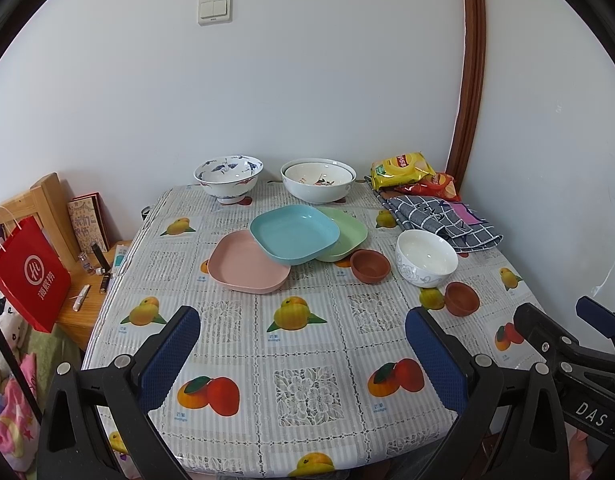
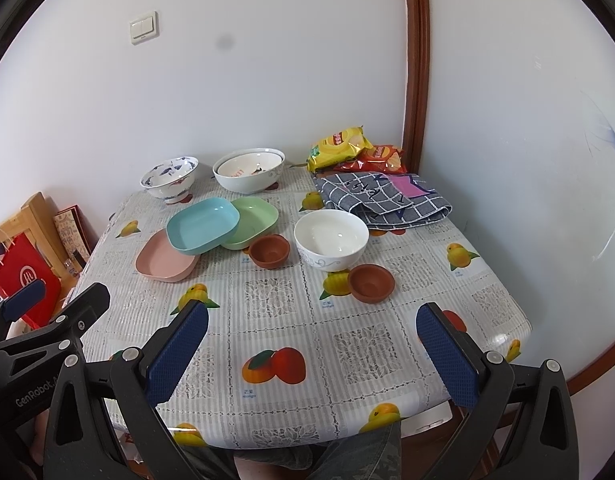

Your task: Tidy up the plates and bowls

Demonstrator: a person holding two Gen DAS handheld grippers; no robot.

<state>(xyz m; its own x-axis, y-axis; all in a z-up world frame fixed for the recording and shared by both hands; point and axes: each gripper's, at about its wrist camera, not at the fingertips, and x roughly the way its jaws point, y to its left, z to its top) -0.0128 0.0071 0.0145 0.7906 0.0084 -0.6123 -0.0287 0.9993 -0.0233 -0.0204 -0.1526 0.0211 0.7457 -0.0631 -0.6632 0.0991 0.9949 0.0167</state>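
Both claws spread, empty: left gripper (image 1: 303, 354), right gripper (image 2: 313, 350). 3 plastic plates overlap, blue plate (image 1: 294, 233) topmost: likely light, stiff, slick; pinch rim. White ceramic bowl (image 2: 330, 239) likely heavier, fragile.

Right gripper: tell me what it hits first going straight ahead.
Probably the white bowl; the right gripper is open, with bare tablecloth before it. Depth is unclear.

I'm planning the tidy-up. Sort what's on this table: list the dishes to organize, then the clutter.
To organize:
blue plate, pink plate, green plate
crane bowl, nested white bowls, white bowl
two clay cups

Lying about:
snack bags
checked cloth
red bag
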